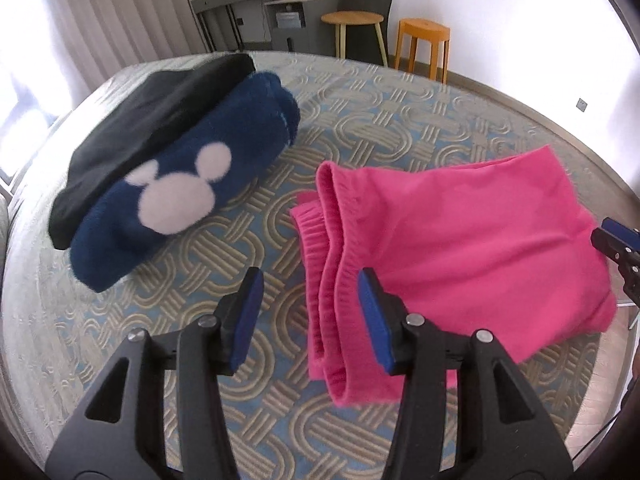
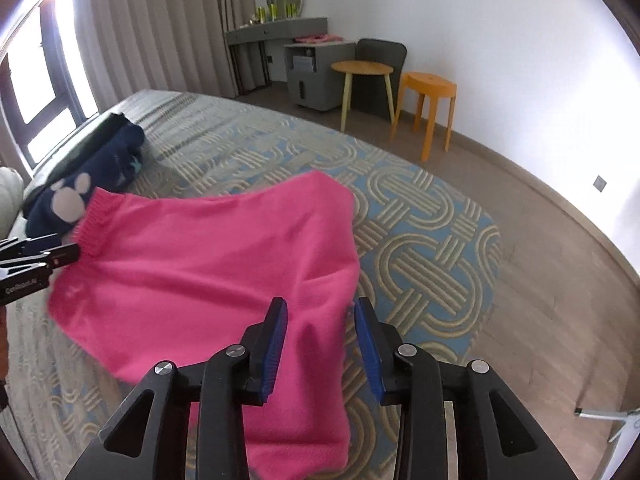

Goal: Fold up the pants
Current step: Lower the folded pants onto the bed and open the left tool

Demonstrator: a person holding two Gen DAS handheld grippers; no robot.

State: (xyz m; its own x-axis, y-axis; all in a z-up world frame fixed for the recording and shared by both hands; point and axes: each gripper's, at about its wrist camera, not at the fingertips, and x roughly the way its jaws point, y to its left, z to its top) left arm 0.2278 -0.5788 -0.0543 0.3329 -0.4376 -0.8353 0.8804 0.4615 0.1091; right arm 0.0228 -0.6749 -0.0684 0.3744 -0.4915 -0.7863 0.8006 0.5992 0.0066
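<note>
The pink pants lie folded on the patterned bed cover, with the ribbed waistband toward the left. They also show in the right wrist view. My left gripper is open, its jaws apart above the waistband edge, holding nothing. My right gripper is open over the near right corner of the pants; cloth lies between and below its jaws, not pinched. The left gripper's tip shows in the right wrist view beside the waistband. The right gripper's tip shows in the left wrist view.
A folded navy fleece with a white mouse head and a folded black garment lie at the left of the bed. Beyond the bed stand a round wooden table, an orange stool and a grey desk.
</note>
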